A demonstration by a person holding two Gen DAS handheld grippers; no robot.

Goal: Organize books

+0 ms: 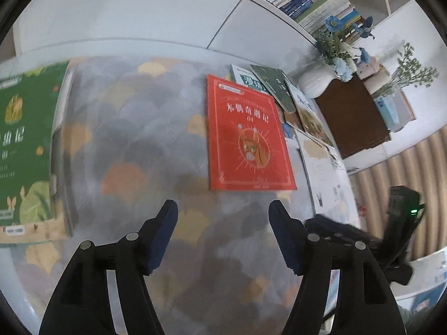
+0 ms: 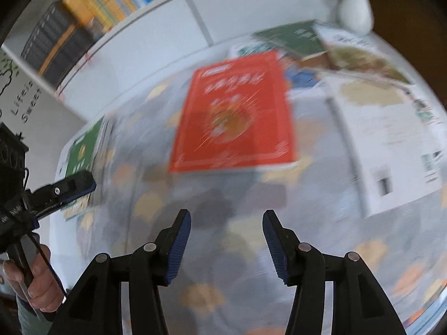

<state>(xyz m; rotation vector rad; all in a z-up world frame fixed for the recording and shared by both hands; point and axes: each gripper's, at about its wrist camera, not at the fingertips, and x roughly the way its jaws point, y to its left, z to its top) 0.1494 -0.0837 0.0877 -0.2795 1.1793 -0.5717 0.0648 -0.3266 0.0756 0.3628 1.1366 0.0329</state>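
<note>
i find my left hand-held gripper (image 1: 223,234) with jaws apart and empty; my right hand-held gripper (image 2: 226,247) likewise, nothing between its blue pads. both hang above the leaf-patterned grey cloth on the desk (image 1: 134,139). just ahead lies the flat red picture book (image 1: 247,136), beside a loose overlapping pile (image 1: 275,89). a green book (image 1: 25,145) lies well apart, left. judgement: between books; next, grip the red book's near edge.
</note>
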